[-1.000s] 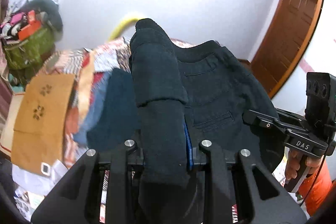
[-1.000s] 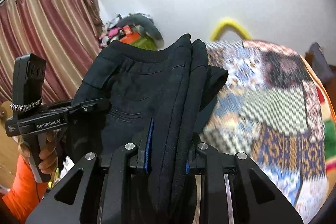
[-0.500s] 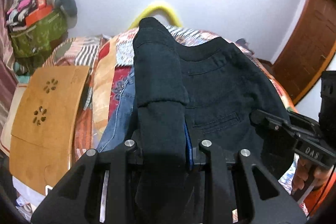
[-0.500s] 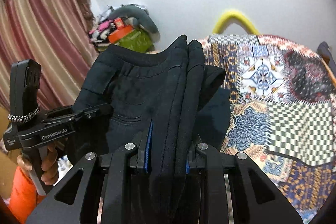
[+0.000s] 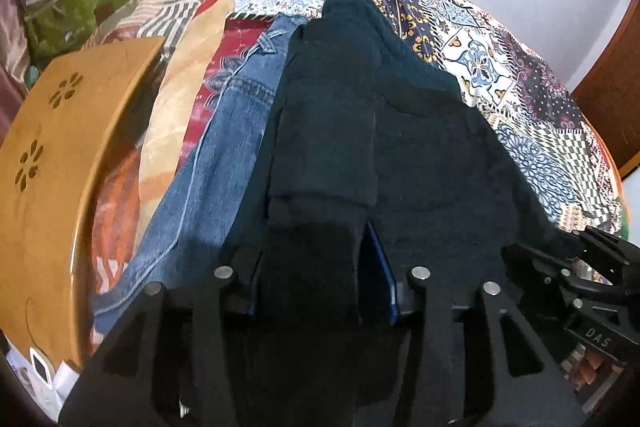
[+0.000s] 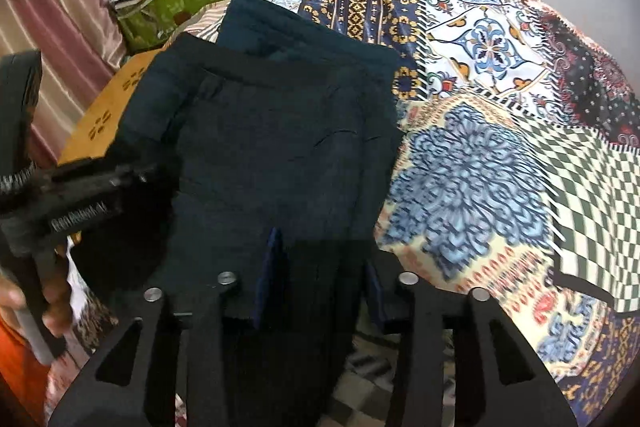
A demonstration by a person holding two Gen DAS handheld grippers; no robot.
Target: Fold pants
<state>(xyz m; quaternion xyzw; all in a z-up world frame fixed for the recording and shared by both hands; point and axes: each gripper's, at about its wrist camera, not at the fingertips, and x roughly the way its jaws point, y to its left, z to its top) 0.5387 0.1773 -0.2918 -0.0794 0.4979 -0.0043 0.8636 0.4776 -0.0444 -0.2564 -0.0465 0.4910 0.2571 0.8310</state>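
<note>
The dark navy pants (image 5: pixel 400 155) are bunched in folded layers and held between both grippers over the patchwork bedspread (image 5: pixel 500 67). My left gripper (image 5: pixel 320 291) is shut on a thick fold of the pants; the cloth hides its fingertips. My right gripper (image 6: pixel 316 291) is shut on the other side of the same pants (image 6: pixel 280 147). Each gripper shows in the other's view: the right one at the lower right of the left wrist view (image 5: pixel 580 291), the left one at the left of the right wrist view (image 6: pixel 68 195).
Blue jeans (image 5: pixel 224 147) lie on the bed left of the dark pants. A low wooden table (image 5: pixel 56 155) stands at the bed's left side. A green bag with piled clutter (image 6: pixel 168 3) sits by the wall. A wooden door (image 5: pixel 616 67) is at the right.
Both grippers have tipped down and forward with the pants, from facing the wall to facing the bed. The pants have come down close over the bedspread beside the jeans.
</note>
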